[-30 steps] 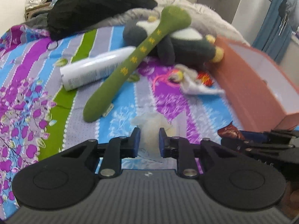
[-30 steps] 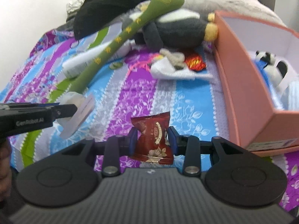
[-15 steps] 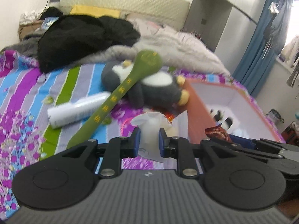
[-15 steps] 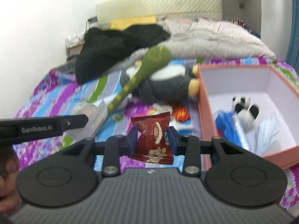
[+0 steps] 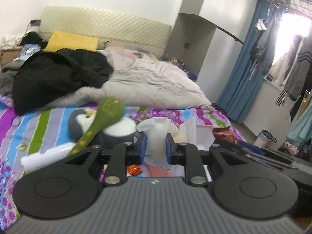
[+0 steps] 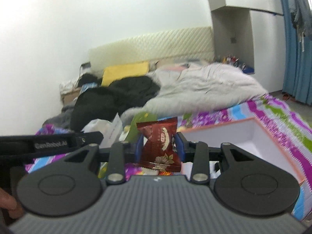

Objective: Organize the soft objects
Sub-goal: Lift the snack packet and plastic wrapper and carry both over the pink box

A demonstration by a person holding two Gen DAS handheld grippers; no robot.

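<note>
penguin plush (image 5: 117,130) on bed (image 5: 48,124), box (image 6: 243,134) to its right.

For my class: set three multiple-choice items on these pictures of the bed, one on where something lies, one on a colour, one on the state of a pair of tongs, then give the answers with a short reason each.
1. Where does the long green plush stick lie?
A. Across the grey-and-white plush toy
B. Inside the box
C. On the floor

2. What colour is the sweet wrapper in the right tongs?
A. Blue
B. Dark red
C. Yellow

3. What state are the left tongs in?
A. Wide open and holding nothing
B. Shut on nothing
C. Shut on a white soft item

Answers:
1 A: the stick's round head rests over the toy's body on the striped bedsheet.
2 B: the wrapper is dark red with pale print.
3 C: the blue pads press the white item from both sides.
</note>
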